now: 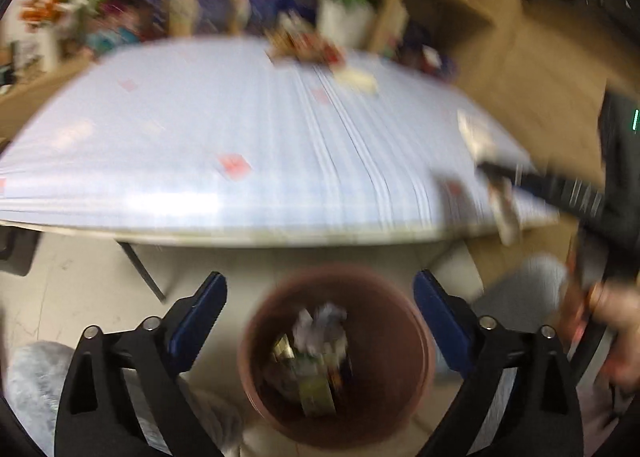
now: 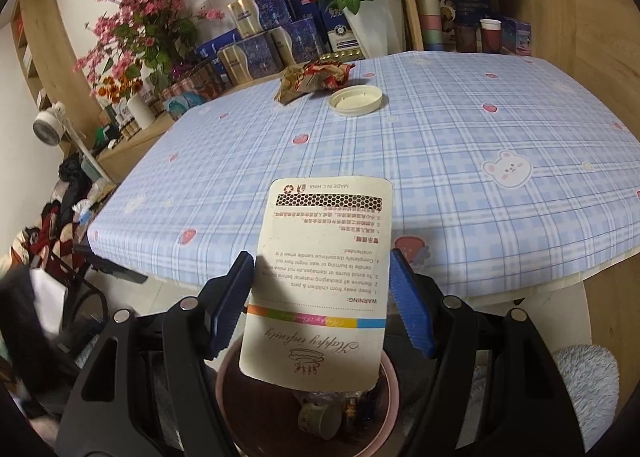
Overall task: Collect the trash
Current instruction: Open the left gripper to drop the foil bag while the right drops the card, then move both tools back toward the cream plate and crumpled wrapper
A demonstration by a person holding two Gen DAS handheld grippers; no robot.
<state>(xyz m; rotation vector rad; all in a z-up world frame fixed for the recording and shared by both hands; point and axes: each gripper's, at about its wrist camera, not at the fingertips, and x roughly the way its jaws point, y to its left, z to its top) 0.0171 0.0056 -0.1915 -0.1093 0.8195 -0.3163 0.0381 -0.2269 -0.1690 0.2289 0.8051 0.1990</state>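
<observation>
A brown round bin [image 1: 400,341] stands on the floor in front of the table, with crumpled paper and other scraps [image 1: 316,341] inside. My left gripper [image 1: 320,277] hangs over it, open, with nothing between its blue pads; this view is blurred. My right gripper [image 2: 321,257] is shut on a cream card box [image 2: 320,225] printed with warning text, held by its long edges. The box's lower end hangs over the same bin [image 2: 256,409]. On the blue checked tablecloth [image 2: 480,129] lie a crumpled red and gold wrapper [image 2: 316,77] and a cream round lid [image 2: 355,98].
Behind the table stand blue and gold boxes [image 2: 260,49], a white pot of red roses [image 2: 372,25], pink blossom branches [image 2: 140,9] and shelves with cups [image 2: 490,35]. Grey fluffy fabric [image 2: 588,385] lies right of the bin. A hand [image 1: 616,317] shows at the right edge.
</observation>
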